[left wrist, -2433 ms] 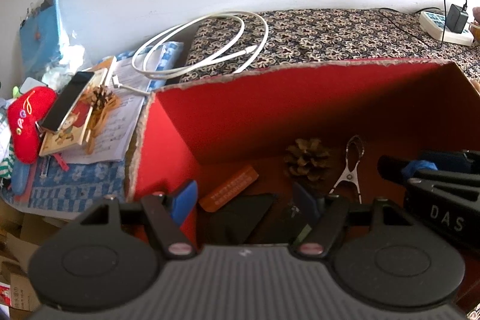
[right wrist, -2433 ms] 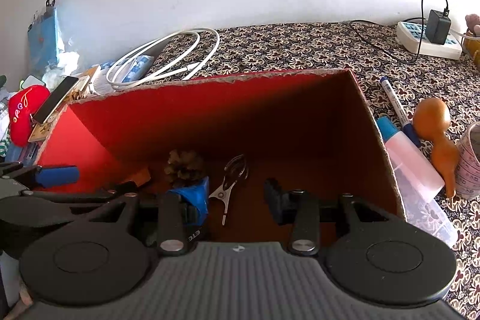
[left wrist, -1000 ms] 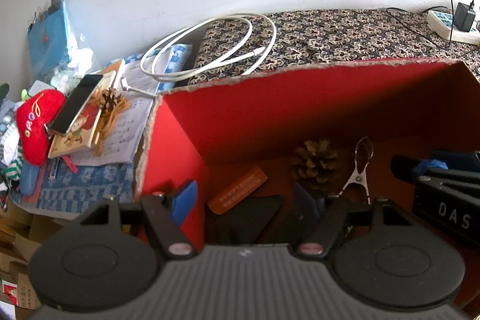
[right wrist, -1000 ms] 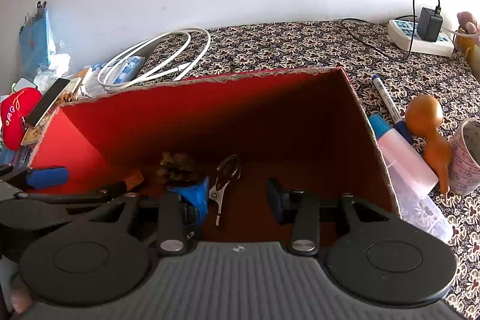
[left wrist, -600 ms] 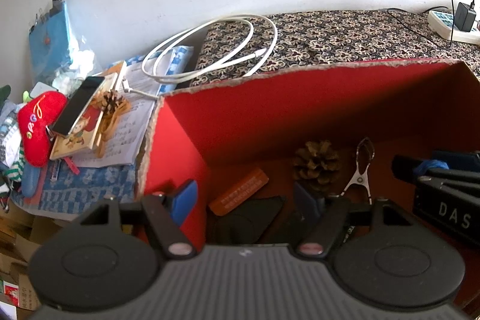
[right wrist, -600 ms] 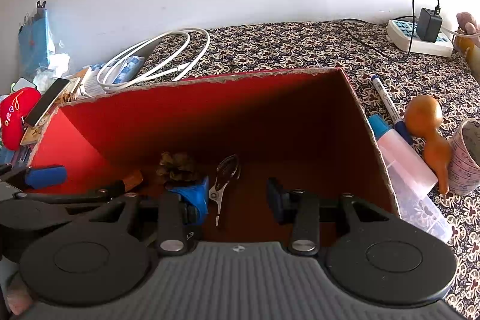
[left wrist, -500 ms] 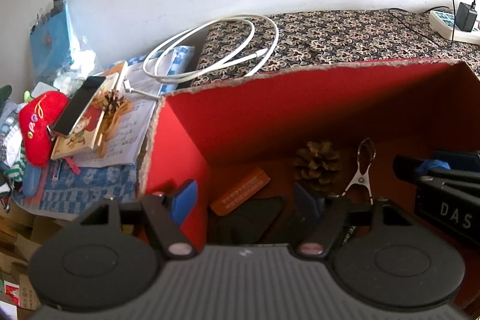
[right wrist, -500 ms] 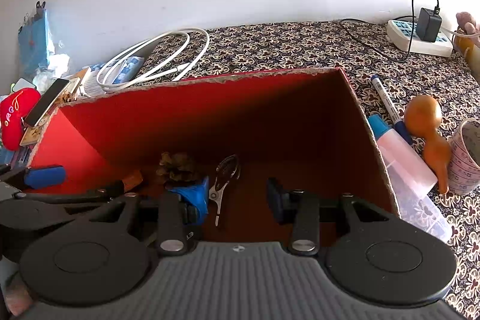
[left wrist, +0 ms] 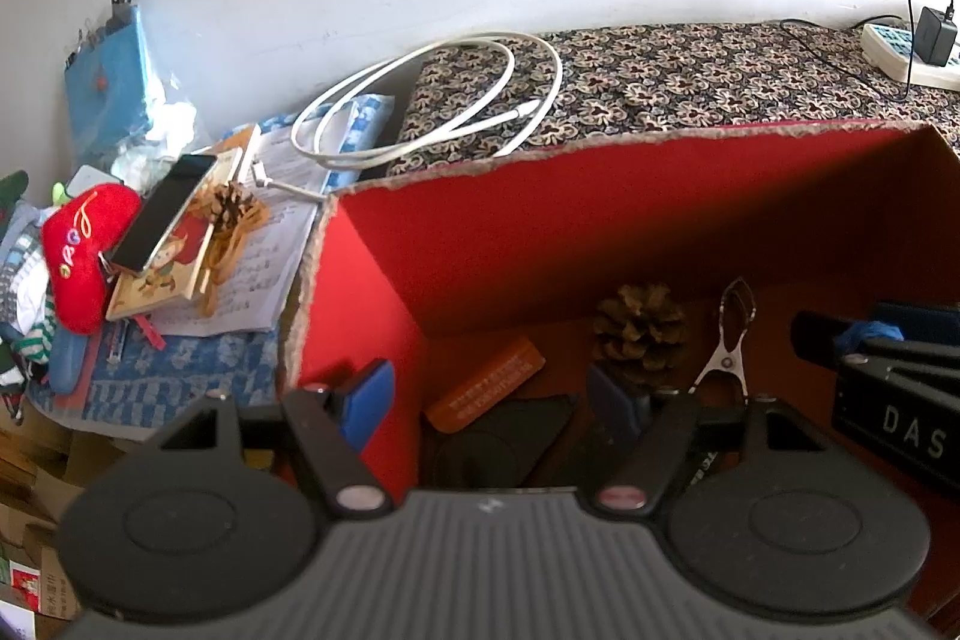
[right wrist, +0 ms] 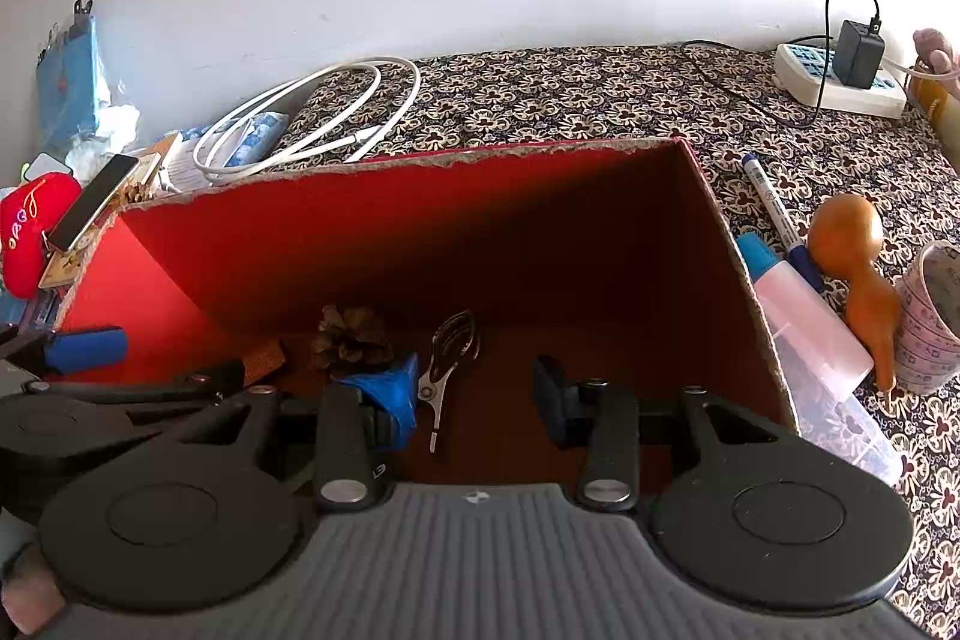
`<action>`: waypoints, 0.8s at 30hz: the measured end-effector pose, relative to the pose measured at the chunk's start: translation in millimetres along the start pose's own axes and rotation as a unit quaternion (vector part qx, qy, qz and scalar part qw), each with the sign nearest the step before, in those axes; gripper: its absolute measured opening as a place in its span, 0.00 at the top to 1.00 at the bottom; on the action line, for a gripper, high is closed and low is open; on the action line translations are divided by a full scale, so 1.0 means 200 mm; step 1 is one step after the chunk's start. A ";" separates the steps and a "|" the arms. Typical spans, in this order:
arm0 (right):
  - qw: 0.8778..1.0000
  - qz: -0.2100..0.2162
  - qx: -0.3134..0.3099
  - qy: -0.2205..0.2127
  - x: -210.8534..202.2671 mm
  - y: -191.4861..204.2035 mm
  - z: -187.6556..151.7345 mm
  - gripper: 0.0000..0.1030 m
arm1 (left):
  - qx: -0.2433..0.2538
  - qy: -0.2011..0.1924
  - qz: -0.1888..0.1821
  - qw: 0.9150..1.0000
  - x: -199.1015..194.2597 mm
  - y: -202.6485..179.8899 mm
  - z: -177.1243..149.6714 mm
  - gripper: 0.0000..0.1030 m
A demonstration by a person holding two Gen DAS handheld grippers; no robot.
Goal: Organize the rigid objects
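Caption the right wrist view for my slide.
Open right gripper over a red box holding a pinecone and metal clip.

A brown pine cone point(left wrist: 639, 325), a silver metal clip point(left wrist: 727, 340) and a flat orange tag point(left wrist: 486, 391) lie apart on the floor of an open red cardboard box point(left wrist: 540, 232). The clip lies flat, just right of the cone.

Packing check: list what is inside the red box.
Inside the red box: a pine cone, a metal clip, an orange tag and something flat and black. The grippers hide the near floor.
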State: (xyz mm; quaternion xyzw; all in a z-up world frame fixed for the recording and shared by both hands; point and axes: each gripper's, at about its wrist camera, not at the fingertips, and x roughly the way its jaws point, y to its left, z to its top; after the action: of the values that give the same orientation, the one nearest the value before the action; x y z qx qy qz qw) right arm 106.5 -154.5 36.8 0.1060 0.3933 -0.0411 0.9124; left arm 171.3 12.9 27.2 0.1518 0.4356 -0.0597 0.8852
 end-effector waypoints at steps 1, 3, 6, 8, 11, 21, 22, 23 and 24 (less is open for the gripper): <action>1.000 0.001 0.000 0.000 0.00 0.00 0.00 0.75 | 0.000 0.000 -0.001 1.000 0.00 0.00 0.00 0.28; 1.000 0.001 -0.001 0.001 0.00 0.00 0.00 0.75 | 0.001 0.000 -0.003 1.000 0.00 0.00 0.00 0.28; 1.000 0.000 -0.002 0.000 0.00 0.00 0.00 0.75 | 0.002 -0.001 -0.006 1.000 0.00 0.00 0.00 0.28; 1.000 0.000 -0.003 0.000 0.00 0.00 0.00 0.75 | 0.002 -0.001 -0.008 1.000 0.00 0.01 0.00 0.28; 1.000 0.000 -0.002 0.001 0.00 0.00 0.00 0.75 | 0.001 0.000 -0.013 1.000 0.00 0.01 0.00 0.28; 1.000 -0.001 -0.004 0.000 0.00 0.01 0.00 0.75 | 0.002 -0.005 -0.017 1.000 -0.01 0.01 0.00 0.28; 1.000 -0.001 -0.004 0.000 0.00 0.01 0.00 0.75 | 0.001 -0.007 -0.016 1.000 -0.01 0.01 -0.01 0.28; 1.000 -0.001 -0.004 0.000 0.00 0.01 0.00 0.75 | 0.000 -0.008 -0.017 1.000 -0.01 0.01 -0.01 0.28; 1.000 -0.001 -0.004 0.000 0.00 0.01 0.00 0.75 | -0.004 -0.009 -0.017 1.000 -0.01 0.01 -0.01 0.28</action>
State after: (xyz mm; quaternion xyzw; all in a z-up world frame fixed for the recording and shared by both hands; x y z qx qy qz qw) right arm 106.5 -153.3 36.5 0.1022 0.3935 -0.0403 0.9127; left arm 169.3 15.4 28.6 0.1405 0.4303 -0.0739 0.8886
